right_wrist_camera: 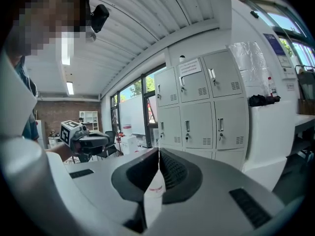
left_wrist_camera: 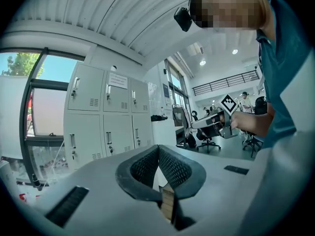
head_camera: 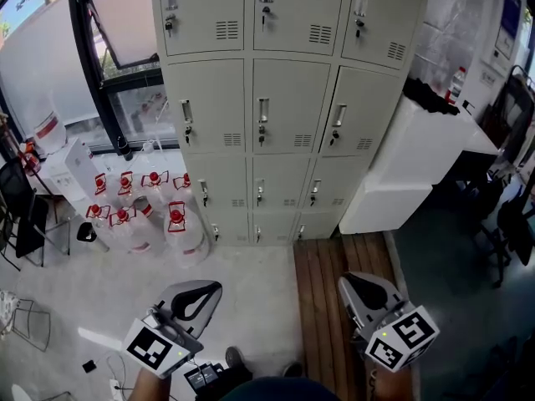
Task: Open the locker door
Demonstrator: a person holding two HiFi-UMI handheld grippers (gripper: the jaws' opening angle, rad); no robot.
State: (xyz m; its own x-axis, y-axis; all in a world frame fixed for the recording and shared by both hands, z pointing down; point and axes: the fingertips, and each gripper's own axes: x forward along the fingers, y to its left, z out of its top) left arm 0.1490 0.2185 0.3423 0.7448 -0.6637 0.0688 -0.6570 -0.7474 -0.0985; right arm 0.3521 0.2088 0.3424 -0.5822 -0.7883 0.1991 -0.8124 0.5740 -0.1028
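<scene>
The grey locker bank [head_camera: 288, 107] stands against the far wall, several rows of doors, all closed, each with a small handle and a key. It also shows as the lockers [left_wrist_camera: 106, 117] in the left gripper view and the lockers [right_wrist_camera: 202, 107] in the right gripper view. My left gripper [head_camera: 201, 295] is low at the bottom left, well short of the lockers. Its jaws are shut with nothing between them [left_wrist_camera: 158, 149]. My right gripper [head_camera: 361, 289] is at the bottom right, equally far back, shut and empty [right_wrist_camera: 158, 154].
Several clear water jugs with red handles [head_camera: 138, 203] sit on the floor left of the lockers, below a window. A white cabinet [head_camera: 418, 157] adjoins the lockers on the right. A wooden floor strip [head_camera: 334, 307] runs towards them. Office chairs [head_camera: 510, 215] stand at the right.
</scene>
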